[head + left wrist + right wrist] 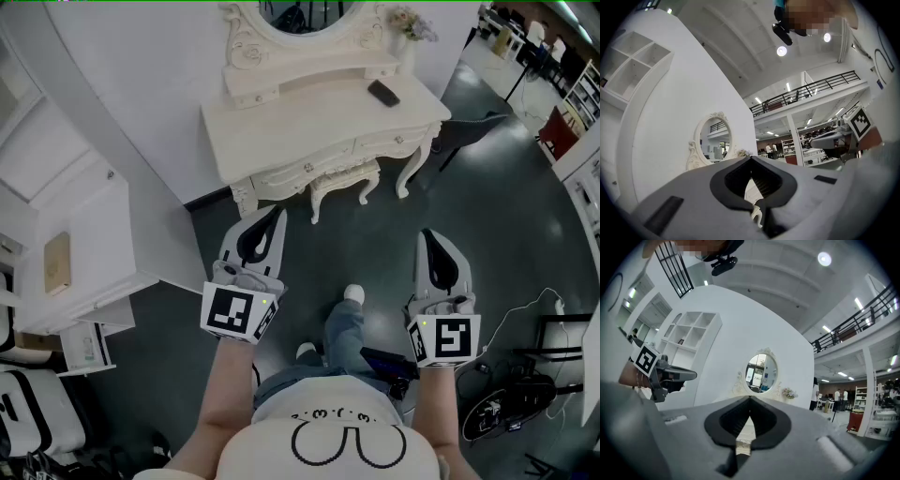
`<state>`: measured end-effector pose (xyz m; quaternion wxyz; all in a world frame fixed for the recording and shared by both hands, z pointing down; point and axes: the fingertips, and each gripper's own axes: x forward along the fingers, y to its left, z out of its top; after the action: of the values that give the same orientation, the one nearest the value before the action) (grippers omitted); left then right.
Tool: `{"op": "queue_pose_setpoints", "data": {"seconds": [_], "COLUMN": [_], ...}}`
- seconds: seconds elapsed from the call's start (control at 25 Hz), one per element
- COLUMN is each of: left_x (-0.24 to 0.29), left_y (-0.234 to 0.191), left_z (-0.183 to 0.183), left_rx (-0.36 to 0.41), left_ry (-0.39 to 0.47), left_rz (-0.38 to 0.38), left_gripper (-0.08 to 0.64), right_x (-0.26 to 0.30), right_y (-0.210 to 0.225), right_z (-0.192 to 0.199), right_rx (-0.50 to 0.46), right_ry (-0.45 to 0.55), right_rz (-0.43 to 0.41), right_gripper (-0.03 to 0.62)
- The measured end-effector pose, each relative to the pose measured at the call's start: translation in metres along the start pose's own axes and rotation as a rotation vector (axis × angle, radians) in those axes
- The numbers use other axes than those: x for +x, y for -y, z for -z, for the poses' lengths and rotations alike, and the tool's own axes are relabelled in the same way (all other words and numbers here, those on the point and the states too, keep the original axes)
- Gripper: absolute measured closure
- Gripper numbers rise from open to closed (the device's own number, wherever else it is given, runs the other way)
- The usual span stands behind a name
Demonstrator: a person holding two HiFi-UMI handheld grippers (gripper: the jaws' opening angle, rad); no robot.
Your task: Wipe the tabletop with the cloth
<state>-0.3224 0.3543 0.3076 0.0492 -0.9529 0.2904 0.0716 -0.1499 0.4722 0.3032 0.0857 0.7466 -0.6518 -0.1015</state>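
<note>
Well ahead of my fingers [275, 230] a small stool [344, 180] is standing; a white cabinet [94, 225] is standing left of them.

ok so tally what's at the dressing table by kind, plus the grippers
dressing table: 1
oval mirror: 1
stool: 1
dark flat object on the tabletop: 1
flower bunch: 1
grippers: 2, left gripper and right gripper
total: 7

- Cream carved wooden dressing table [309, 131], well ahead of the left gripper [277, 212] and right gripper [427, 234].
- Flat black rectangular device [382, 93] on its top, toward the right gripper's side.
</note>
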Motion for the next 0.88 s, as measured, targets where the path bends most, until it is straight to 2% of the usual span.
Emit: {"op": "queue_pose_setpoints", "data": {"seconds": [0.48,0.68,0.88], "left_x": [0.058,0.102,0.168], "left_y": [-0.003,-0.005,-0.008], "left_z": [-0.002,0.011,0.021], "left_rx": [0.033,0.037,0.028], "left_ry": [0.006,-0.01,-0.024], "left_rz": [0.015,0.01,-0.005], "left_gripper": [0.558,0.558,0.558], "right_x": [0.044,0.079,0.126], "right_y": [0.04,0.072,0.118], "right_z": [0.004,0.019,0.033], "right_rx": [0.027,0.058,0.063], "right_ry": [0.028,0.028,0.017], "right_rz": [0.002,-0.002,-0.014], "right_gripper": [0.592,0.592,0.591]}}
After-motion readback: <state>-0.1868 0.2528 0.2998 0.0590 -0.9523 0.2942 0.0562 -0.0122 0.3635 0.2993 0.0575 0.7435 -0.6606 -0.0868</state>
